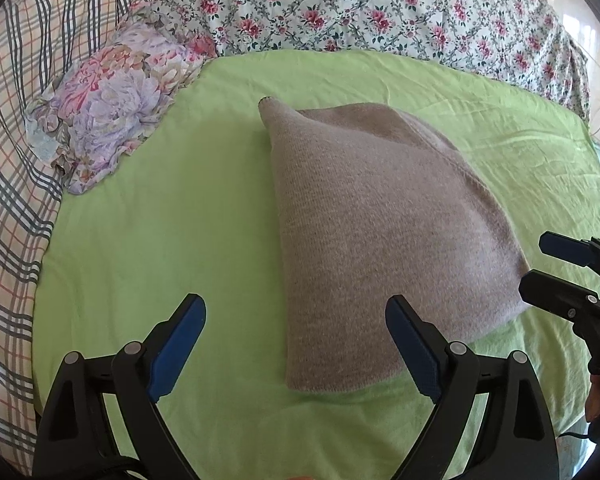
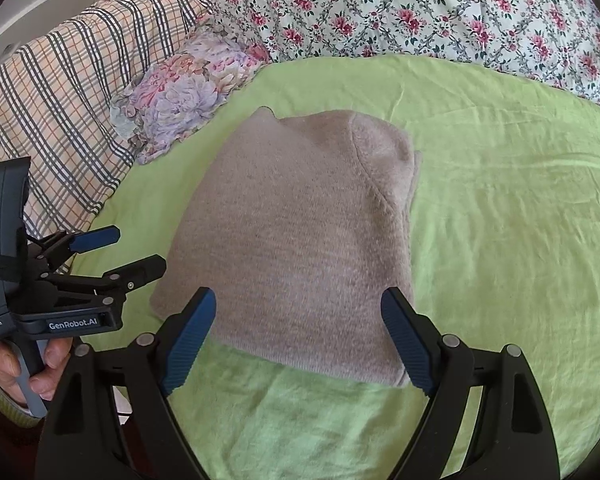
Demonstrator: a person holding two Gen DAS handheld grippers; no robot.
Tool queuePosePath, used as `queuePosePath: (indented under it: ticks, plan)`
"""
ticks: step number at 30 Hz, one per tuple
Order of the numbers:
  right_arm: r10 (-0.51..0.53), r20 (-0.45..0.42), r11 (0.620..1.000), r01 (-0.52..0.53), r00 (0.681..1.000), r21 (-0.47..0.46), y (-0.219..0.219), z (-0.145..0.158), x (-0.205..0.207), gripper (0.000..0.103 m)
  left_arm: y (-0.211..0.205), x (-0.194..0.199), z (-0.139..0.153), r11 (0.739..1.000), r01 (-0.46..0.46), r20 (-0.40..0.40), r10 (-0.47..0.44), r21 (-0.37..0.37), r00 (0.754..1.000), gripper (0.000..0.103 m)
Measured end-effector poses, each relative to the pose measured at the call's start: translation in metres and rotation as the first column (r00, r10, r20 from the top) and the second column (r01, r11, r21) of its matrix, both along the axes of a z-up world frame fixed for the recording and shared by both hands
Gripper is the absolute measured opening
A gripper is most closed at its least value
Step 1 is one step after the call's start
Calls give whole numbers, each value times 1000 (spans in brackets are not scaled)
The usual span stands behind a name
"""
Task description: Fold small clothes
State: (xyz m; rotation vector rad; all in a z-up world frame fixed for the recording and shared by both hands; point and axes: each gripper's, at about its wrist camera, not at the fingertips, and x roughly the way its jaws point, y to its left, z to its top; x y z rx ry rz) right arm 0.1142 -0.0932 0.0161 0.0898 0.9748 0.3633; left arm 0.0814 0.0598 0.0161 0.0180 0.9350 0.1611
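Green sheet (image 1: 148,240) bears folded sweater (image 1: 372,216); left gripper (image 1: 296,344), right gripper (image 2: 298,340) angled down, open, empty.

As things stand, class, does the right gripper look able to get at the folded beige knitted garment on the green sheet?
Probably yes. The right gripper is open, and the folded beige knitted garment lies just ahead of its fingertips on the green sheet, with nothing between. The left gripper stays off to one side.

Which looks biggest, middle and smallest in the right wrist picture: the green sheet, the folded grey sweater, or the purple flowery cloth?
1. Green sheet: it spreads widest.
2. Folded grey sweater: it lies on the sheet, covering only part of it.
3. Purple flowery cloth: looks smallest, though it is crumpled and farther away, so its real size is unsure.
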Motion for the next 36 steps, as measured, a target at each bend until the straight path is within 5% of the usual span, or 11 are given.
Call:
queuePosePath:
  ticks: [36]
  plan:
    - [-34, -3, 999, 34, 999, 20, -5, -6, 34, 85, -3, 16, 4, 1000, 16, 37, -15, -19, 999, 93]
